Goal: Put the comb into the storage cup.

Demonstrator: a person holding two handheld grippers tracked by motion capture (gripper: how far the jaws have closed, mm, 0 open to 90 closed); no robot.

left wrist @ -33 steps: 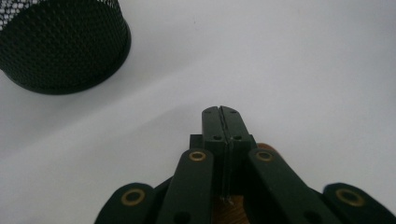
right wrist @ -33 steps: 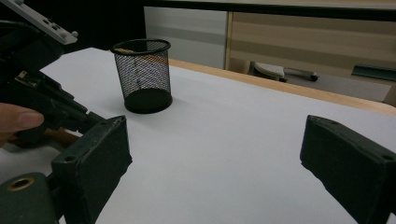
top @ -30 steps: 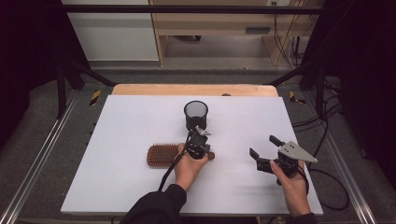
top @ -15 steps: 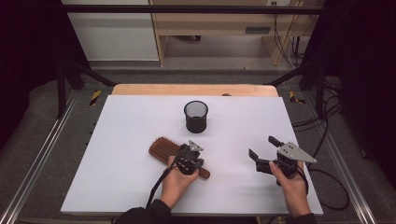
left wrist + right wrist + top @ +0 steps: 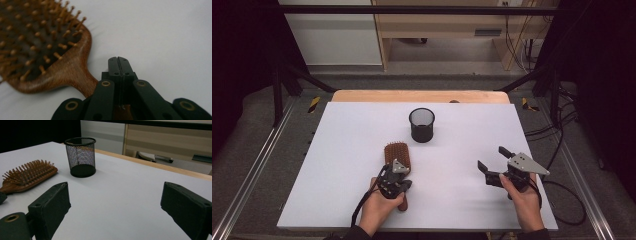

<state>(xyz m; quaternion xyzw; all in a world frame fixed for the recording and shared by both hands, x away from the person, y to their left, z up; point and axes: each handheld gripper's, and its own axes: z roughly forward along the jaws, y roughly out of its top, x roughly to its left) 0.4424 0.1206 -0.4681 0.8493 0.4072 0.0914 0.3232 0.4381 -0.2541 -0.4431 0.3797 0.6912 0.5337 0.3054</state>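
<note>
The high view is looking forward and down from above the person's side, taking in the whole white table (image 5: 342, 150) from far off. The left gripper view is riding low and very close, looking along its own jaws at the wooden hairbrush (image 5: 50, 50) in the upper left of the frame. The right gripper view is looking level across the tabletop, catching the mesh cup (image 5: 80, 157) at upper left. All three views are sharing the hairbrush; the high and right gripper views are sharing the cup.

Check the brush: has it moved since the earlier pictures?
Yes. The brush has swung from lying crosswise below the cup to pointing head-up toward it, now down-left of the cup. The shut left gripper sits over its handle.
</note>
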